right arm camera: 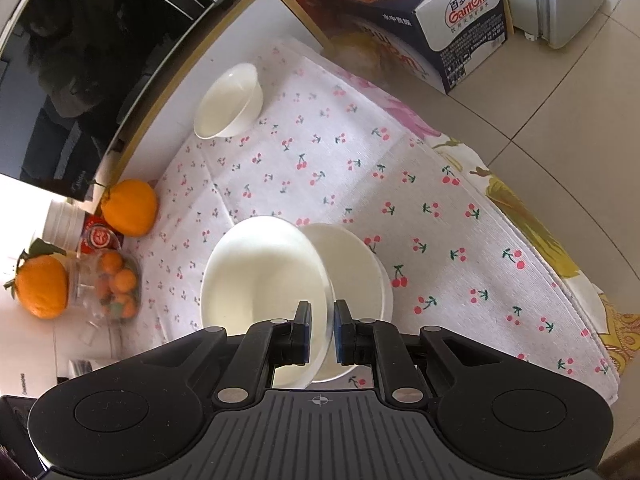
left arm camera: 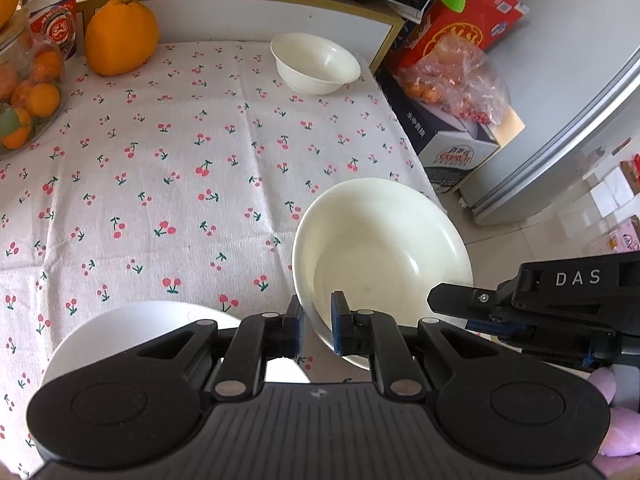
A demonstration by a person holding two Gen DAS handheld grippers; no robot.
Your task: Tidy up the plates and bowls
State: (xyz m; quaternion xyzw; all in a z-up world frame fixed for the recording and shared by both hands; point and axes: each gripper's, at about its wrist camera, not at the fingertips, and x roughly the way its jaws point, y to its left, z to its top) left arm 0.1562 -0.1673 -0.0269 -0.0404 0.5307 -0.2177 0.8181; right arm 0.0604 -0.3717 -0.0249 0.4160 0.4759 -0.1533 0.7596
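Observation:
My left gripper is shut on the near rim of a large white bowl, which hangs tilted over the cherry-print cloth. Another white dish lies low at the left, half hidden by the gripper body. My right gripper is shut on the rim of a tilted white bowl. A second white dish sits just behind and to the right of it. The right gripper reaches in from the right beside the large bowl; whether both grippers hold one bowl I cannot tell. A small white bowl stands at the far side.
A big orange and a clear container of small oranges stand at the far left. A black appliance lines the back. The table's right edge drops to cardboard boxes and a tiled floor.

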